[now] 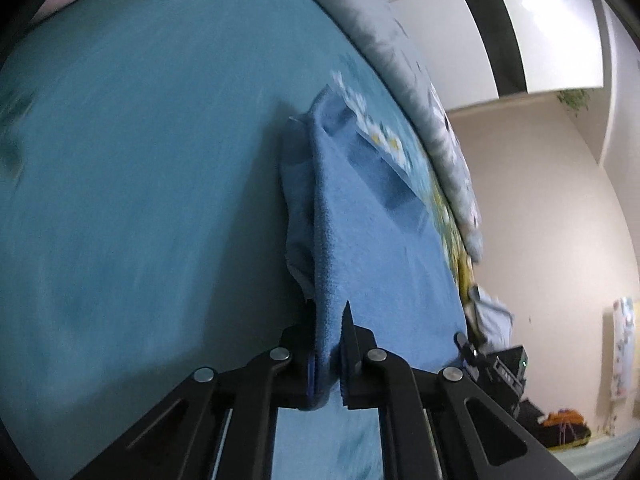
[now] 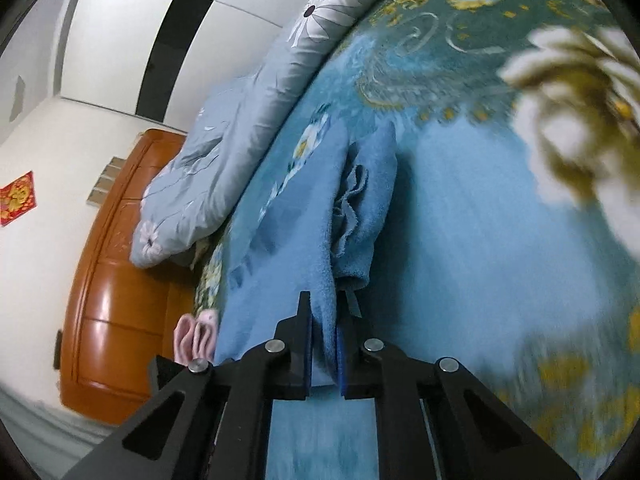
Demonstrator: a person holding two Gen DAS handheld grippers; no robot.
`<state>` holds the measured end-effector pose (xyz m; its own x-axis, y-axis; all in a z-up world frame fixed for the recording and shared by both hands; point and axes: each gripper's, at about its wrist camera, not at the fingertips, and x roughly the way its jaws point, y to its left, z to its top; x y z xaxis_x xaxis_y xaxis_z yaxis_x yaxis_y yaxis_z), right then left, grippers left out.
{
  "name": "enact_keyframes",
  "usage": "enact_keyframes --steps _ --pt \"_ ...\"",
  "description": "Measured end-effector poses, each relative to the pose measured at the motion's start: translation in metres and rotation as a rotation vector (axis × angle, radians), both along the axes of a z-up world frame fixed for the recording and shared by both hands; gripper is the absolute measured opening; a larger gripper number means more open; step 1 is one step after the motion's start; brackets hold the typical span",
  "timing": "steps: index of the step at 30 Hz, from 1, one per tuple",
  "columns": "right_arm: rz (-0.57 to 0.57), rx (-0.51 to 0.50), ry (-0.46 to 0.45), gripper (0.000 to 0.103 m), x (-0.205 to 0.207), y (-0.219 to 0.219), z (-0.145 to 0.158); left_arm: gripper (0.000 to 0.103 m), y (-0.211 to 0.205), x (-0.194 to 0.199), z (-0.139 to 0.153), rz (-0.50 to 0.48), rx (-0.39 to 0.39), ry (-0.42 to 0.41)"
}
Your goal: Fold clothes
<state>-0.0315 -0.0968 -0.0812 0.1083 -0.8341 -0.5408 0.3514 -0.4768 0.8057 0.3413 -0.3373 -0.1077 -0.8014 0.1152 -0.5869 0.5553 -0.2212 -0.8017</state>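
Note:
A light blue fleece garment (image 1: 360,240) lies stretched on the teal bed cover (image 1: 120,200), with one edge lifted into a fold. My left gripper (image 1: 329,308) is shut on that raised edge, and the cloth is pinched between its black fingers. In the right wrist view the same garment (image 2: 296,248) shows a bunched, folded part beside the jaws. My right gripper (image 2: 324,300) is shut on another stretch of the edge. Both grippers point down at the bed. The views are blurred.
A grey-blue quilt with white flowers (image 2: 240,140) is piled along the far side of the bed. A brown wooden headboard (image 2: 120,280) stands past it, with a pink item (image 2: 196,336) at the bed's edge. The bed cover (image 2: 480,240) carries yellow and white flower patterns.

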Motion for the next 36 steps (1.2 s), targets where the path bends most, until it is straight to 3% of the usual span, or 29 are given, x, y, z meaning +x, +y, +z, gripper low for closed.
enact_keyframes --steps 6,10,18,21,24,25,27,29,33,36 --pt "-0.063 -0.058 -0.047 0.006 0.036 0.072 -0.011 0.008 0.036 0.036 0.002 -0.023 -0.046 -0.040" --pt "-0.141 -0.085 -0.120 0.005 0.031 0.110 -0.027 0.009 0.039 0.042 0.009 -0.002 -0.070 -0.052" --pt "-0.090 -0.101 -0.041 0.007 0.036 0.104 -0.004 0.010 0.021 0.029 0.034 0.021 -0.192 -0.072" --pt "-0.073 -0.077 -0.016 0.007 0.038 0.094 -0.002 0.016 0.011 0.018 0.029 0.025 -0.178 -0.087" --pt "-0.088 -0.039 -0.008 0.008 0.036 0.092 -0.006 0.021 0.013 0.006 0.032 0.025 -0.213 -0.120" --pt "-0.096 -0.034 -0.011 0.009 0.035 0.093 -0.008 0.022 0.015 0.001 0.036 0.020 -0.234 -0.127" --pt "-0.112 -0.026 -0.019 0.029 0.031 0.096 -0.014 0.028 0.023 -0.010 0.045 -0.012 -0.275 -0.117" --pt "-0.124 -0.020 -0.017 0.042 0.028 0.096 -0.017 0.034 0.033 -0.026 0.055 -0.052 -0.327 -0.104" --pt "-0.108 -0.030 -0.012 0.042 0.027 0.089 -0.017 0.036 0.043 -0.061 0.074 -0.116 -0.463 -0.114" --pt "-0.096 -0.015 -0.008 0.042 0.026 0.083 -0.016 0.039 0.019 -0.070 0.077 -0.066 -0.470 -0.123"
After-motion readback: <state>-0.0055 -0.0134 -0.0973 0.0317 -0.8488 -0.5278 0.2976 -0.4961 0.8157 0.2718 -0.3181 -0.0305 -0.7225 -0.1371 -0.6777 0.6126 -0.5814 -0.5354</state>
